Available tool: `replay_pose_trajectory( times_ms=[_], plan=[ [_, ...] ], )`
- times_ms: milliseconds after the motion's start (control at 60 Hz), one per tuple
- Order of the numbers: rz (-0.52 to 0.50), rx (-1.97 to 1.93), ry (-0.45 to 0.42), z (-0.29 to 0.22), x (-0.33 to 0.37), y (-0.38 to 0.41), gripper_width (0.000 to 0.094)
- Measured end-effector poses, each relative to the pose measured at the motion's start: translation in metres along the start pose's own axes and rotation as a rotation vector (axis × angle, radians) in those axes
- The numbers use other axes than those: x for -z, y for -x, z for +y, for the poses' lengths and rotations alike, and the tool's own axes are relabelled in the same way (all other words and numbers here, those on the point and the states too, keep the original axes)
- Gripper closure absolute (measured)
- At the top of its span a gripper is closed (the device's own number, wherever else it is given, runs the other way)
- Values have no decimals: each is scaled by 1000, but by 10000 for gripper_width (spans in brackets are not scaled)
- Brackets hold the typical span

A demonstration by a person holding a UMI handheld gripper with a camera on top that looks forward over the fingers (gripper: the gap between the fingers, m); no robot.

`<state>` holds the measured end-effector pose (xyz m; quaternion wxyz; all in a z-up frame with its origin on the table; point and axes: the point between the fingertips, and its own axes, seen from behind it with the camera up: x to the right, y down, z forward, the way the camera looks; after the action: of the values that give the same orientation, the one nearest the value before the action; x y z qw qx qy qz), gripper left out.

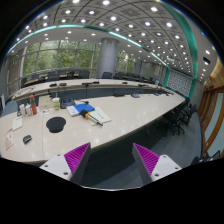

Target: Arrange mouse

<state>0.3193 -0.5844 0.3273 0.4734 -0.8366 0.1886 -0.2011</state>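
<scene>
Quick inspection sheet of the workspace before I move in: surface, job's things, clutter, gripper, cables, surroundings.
Surface: long light table, beyond the fingers.
Job's things: small dark object near the table's near end, possibly the mouse; round dark pad beside it.
Clutter: blue item and papers mid-table.
Grippers: gripper open, nothing between the fingers, held off the table.
Cables: nothing seen.
Surroundings: office chairs past the table's far side, large windows, pillar, ceiling lights.
</scene>
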Motion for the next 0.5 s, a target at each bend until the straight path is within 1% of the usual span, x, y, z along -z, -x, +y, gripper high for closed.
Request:
replay_pose_trajectory(
  times_ms=[133, 283, 400, 500],
  plan=[
    [-7, 23, 20, 15, -4, 5, 81],
    [-48, 46, 72, 55, -21, 37, 78],
    [-108, 82, 104, 89, -30, 91, 78],
    [-187, 111, 127, 117, -36, 147, 80]
  ],
)
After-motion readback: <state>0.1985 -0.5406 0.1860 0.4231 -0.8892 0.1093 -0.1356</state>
